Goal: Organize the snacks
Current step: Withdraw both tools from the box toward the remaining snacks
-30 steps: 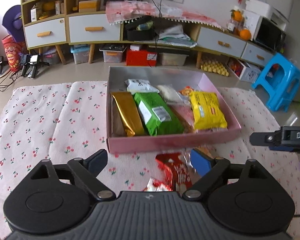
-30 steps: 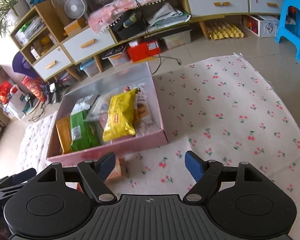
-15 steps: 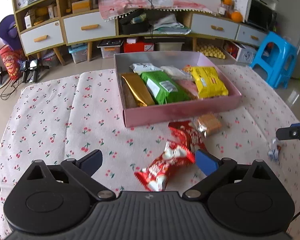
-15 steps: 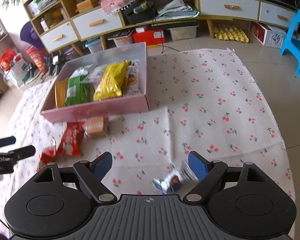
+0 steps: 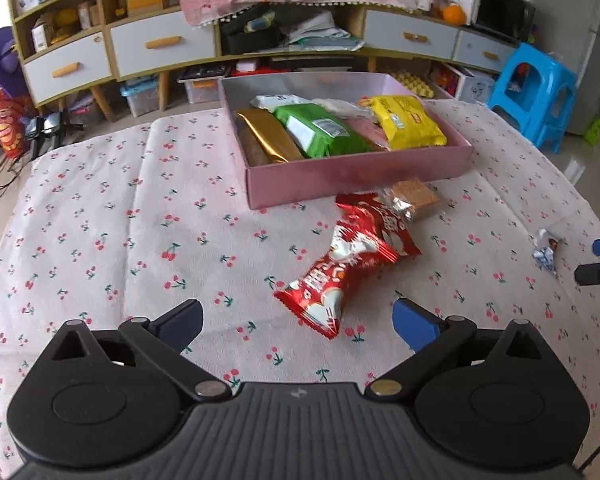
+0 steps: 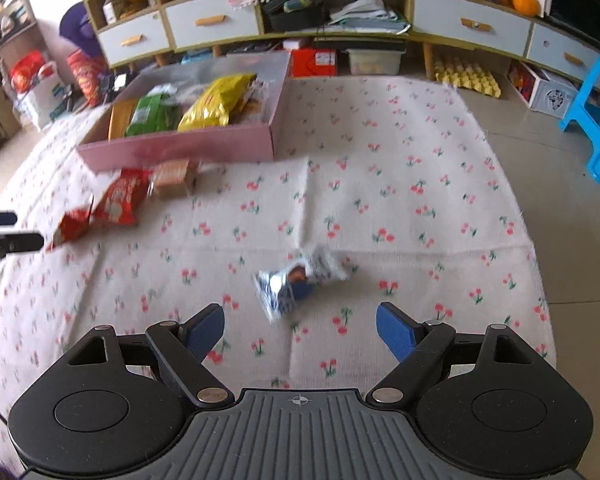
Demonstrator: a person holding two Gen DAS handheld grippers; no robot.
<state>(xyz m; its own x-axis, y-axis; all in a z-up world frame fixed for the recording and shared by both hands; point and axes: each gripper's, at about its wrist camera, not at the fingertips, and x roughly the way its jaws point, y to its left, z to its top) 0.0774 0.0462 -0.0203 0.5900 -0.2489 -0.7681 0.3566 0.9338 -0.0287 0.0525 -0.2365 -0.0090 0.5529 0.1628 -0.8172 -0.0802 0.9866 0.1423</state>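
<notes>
Both jaws spread wide and empty, left gripper (image 5: 296, 322) just short of red snack packet (image 5: 346, 264), right gripper (image 6: 300, 330) near blue-white candy (image 6: 296, 280).

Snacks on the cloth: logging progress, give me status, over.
Left gripper open, jaws just widened, over red packet. Right gripper open, empty, over blue-white packet. Cracker pack loose by pink box. Nothing in the way.

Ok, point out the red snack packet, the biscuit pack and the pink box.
red snack packet (image 5: 340, 268), left wrist view, middle of wrapper.
biscuit pack (image 5: 414, 196), left wrist view, brown top face.
pink box (image 5: 360, 174), left wrist view, near wall.
</notes>
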